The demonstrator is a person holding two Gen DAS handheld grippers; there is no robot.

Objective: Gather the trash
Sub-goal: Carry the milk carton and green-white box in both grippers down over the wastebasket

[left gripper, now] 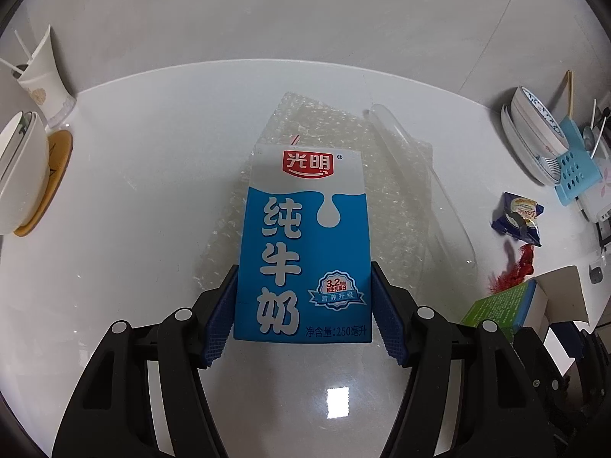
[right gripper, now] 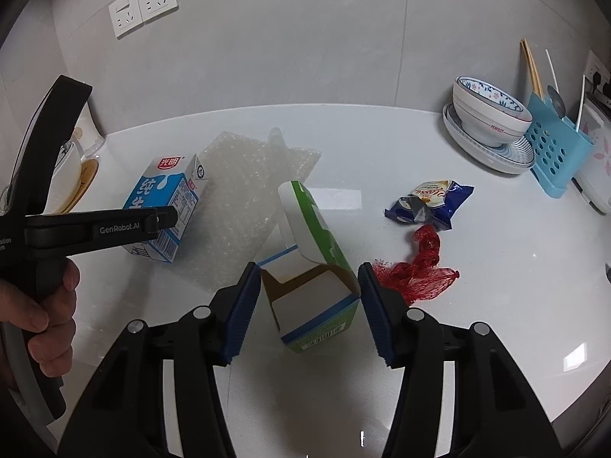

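— How far along is the clearing-up?

— Barely begun, I'd say. All the rubbish is on the white table (right gripper: 496, 267), and I see no bin. The milk carton (left gripper: 303, 244) stands on the bubble wrap (left gripper: 382, 191) with the left gripper (left gripper: 304, 313) closed on its sides, about half open because the carton is wide.

— And the other hand?

— The right gripper (right gripper: 305, 311) straddles the green box (right gripper: 317, 267), just right of the bubble wrap. Its left pad touches; at the right pad I can't tell (a sliver of gap, perhaps).

— Which way do they point?

— The carton is upright, long axis vertical, top away from the hand. The box leans, open end toward the gripper, long axis running away toward the wall.

— What's left?

— The snack wrapper (right gripper: 431, 200) and red net (right gripper: 420, 267), right of the bubble wrap, and the wrap itself.
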